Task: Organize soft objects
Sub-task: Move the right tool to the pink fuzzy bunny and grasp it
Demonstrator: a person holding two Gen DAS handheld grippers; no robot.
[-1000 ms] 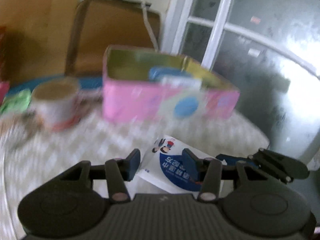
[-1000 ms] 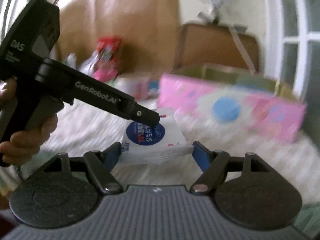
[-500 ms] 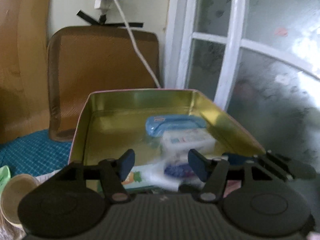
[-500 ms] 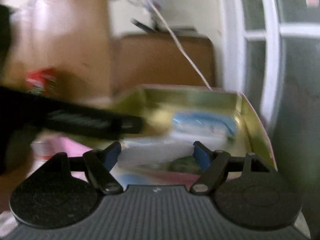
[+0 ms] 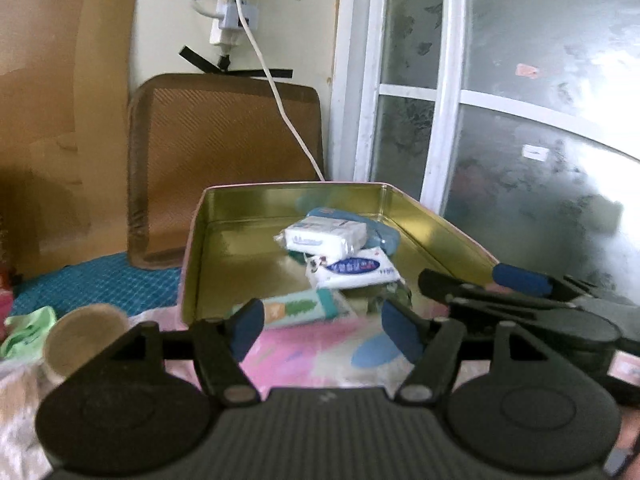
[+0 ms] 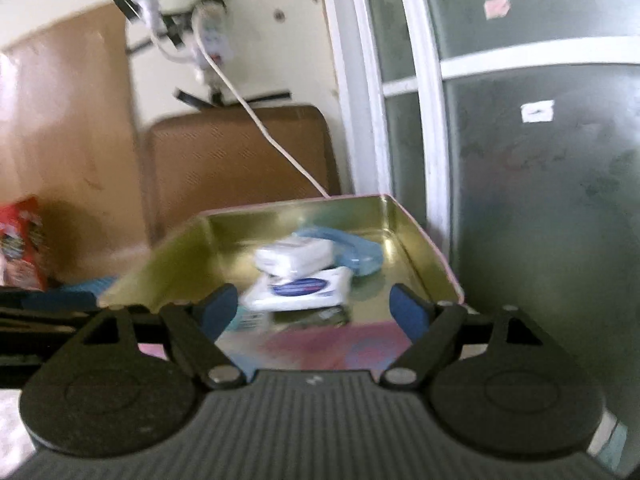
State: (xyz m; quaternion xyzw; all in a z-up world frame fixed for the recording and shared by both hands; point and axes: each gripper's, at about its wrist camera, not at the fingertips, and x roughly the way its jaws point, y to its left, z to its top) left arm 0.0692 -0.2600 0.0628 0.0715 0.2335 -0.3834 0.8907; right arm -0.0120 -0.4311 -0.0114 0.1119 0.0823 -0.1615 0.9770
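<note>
1. Gold-lined tin box [image 5: 208, 236], pink outside, is sitting open on the desk [image 5: 24, 408] and is serving as the collecting container. Both cameras are looking down into it from the near side.
2. Soft packets are lying inside already: a white tissue pack [image 5: 325, 235] is resting on top of a blue pouch [image 5: 382, 236]; a white wipes pack with a blue label [image 5: 354, 269] is lying just in front of those; a green-and-white packet [image 5: 298, 309] is lying nearest the front wall. A dark green item beside it is too blurred to name.
3. Left gripper [image 5: 322, 326] is hovering above the box's near wall, fingers spread wide, gripping nothing.
4. Right gripper [image 6: 310, 306] is hovering over the same near edge, fingers likewise wide apart and empty; the wipes pack [image 6: 302, 289] is showing between them but lying down in the box, apart from the pads.
5. Judgement: several items are stowed, so the task is looking well advanced but not finished.
6. Outside the box, a green packet [image 5: 28, 330] is lying at the desk's left edge beside a paper cup [image 5: 82, 334], and a red packet [image 6: 18, 248] is standing farther left. These are probably remaining to be collected.
7. Packets in the box are piling loosely and overlapping; tidying may be needed too.
</note>
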